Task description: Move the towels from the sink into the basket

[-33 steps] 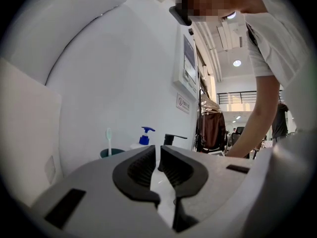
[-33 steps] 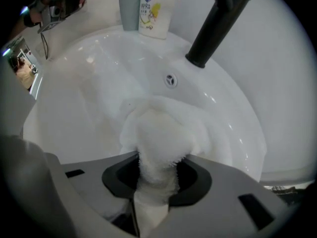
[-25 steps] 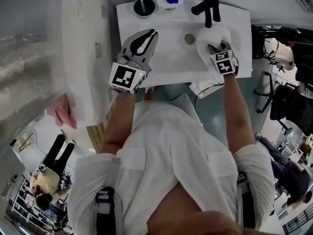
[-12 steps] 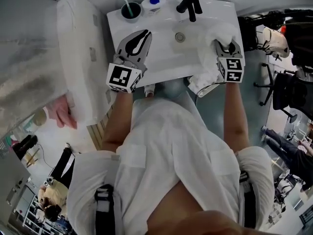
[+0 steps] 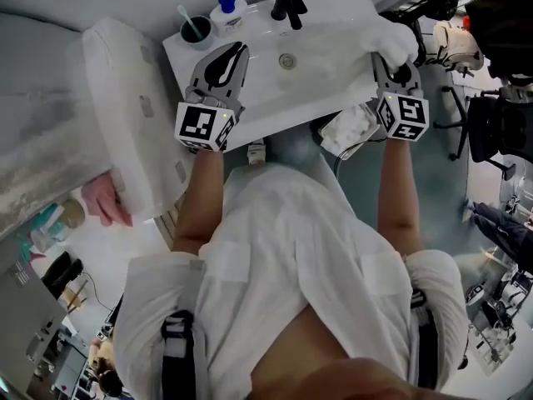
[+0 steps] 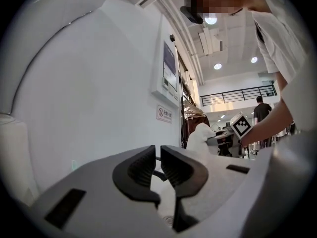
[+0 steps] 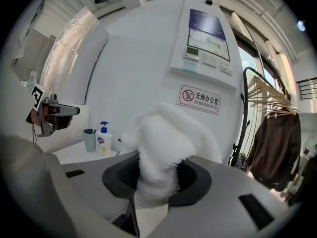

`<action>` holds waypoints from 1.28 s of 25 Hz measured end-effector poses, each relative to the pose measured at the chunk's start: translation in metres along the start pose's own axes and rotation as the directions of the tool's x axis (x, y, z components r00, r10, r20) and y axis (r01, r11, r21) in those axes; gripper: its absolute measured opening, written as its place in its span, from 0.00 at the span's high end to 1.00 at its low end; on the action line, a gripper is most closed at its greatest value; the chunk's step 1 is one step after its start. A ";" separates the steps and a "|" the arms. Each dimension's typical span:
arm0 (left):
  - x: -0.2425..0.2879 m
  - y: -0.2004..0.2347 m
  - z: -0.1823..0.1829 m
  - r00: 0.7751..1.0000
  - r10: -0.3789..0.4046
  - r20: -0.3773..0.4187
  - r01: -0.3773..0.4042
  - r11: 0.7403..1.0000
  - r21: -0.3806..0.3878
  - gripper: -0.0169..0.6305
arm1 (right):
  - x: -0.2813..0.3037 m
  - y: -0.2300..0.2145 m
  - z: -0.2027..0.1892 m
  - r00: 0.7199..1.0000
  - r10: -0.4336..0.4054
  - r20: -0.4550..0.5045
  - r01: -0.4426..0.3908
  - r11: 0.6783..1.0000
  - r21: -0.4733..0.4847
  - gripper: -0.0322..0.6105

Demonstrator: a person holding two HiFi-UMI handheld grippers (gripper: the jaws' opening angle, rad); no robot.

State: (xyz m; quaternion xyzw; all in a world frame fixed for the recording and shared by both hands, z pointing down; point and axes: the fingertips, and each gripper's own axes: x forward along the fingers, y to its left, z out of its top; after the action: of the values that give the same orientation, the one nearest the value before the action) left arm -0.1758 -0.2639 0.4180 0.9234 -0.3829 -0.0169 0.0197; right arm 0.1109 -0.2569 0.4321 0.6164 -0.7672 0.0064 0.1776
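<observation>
Right gripper view shows a fluffy white towel (image 7: 157, 143) pinched between the jaws of the right gripper (image 7: 157, 176) and bulging above them. In the head view, that towel is held up at the right end of the white sink (image 5: 325, 77). The left gripper (image 6: 158, 163) hovers over the sink's left side, jaws closed to a sliver, nothing between them.

towel (image 5: 393, 38): in the right gripper (image 5: 391, 63), at the sink (image 5: 325, 67)'s right end
cup (image 5: 195, 30): left of the faucet (image 5: 289, 0)

Sink (image 5: 326, 75) from overhead (and jaw-level)
</observation>
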 end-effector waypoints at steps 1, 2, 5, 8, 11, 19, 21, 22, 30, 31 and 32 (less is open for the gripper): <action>0.003 -0.003 0.003 1.000 -0.008 0.004 0.008 1.000 0.003 0.91 | -0.007 -0.005 0.004 1.000 -0.012 0.014 0.012 1.000 0.005 0.72; 0.007 -0.007 0.005 1.000 -0.017 0.007 0.017 1.000 0.006 0.91 | -0.015 -0.010 0.007 0.999 -0.025 0.027 0.025 1.000 0.009 0.72; 0.018 -0.023 0.009 0.999 -0.051 0.013 0.051 0.999 0.013 0.91 | -0.041 -0.027 0.014 0.995 -0.072 0.063 0.071 0.997 0.020 0.72; 0.034 -0.044 0.014 0.995 -0.097 0.023 0.097 0.995 0.016 0.91 | -0.072 -0.050 0.019 0.986 -0.137 0.095 0.135 0.990 0.032 0.72; 0.050 -0.068 0.018 0.990 -0.138 0.031 0.137 0.990 0.017 0.91 | -0.103 -0.075 0.021 0.973 -0.199 0.116 0.194 0.980 0.052 0.72; 0.087 -0.131 0.015 0.977 -0.211 0.023 0.211 0.978 0.007 0.91 | -0.181 -0.138 -0.023 0.940 -0.338 0.056 0.330 0.937 0.118 0.72; 0.094 -0.145 0.015 0.976 -0.217 0.022 0.217 0.976 0.006 0.91 | -0.197 -0.151 -0.042 0.932 -0.362 0.025 0.356 0.925 0.132 0.72; 0.096 -0.151 0.014 0.976 -0.218 0.021 0.218 0.976 0.006 0.91 | -0.205 -0.156 -0.052 0.928 -0.372 0.007 0.368 0.920 0.138 0.72; 0.111 -0.197 0.006 0.977 -0.215 0.005 0.215 0.977 0.003 0.91 | -0.261 -0.193 -0.102 0.905 -0.423 -0.054 0.425 0.887 0.183 0.72; 0.113 -0.202 0.005 0.977 -0.213 0.005 0.213 0.977 0.003 0.91 | -0.265 -0.197 -0.106 0.904 -0.423 -0.057 0.426 0.886 0.184 0.72; 0.115 -0.207 0.005 0.977 -0.211 0.006 0.211 0.977 0.003 0.91 | -0.267 -0.201 -0.111 0.905 -0.422 -0.062 0.426 0.886 0.186 0.72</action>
State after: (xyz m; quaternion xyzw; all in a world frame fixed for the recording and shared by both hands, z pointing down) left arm 0.0516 -0.1992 0.4011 0.9588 -0.2827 -0.0214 0.0154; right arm 0.3781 -0.0277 0.4187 0.7832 -0.6080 0.0489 0.1210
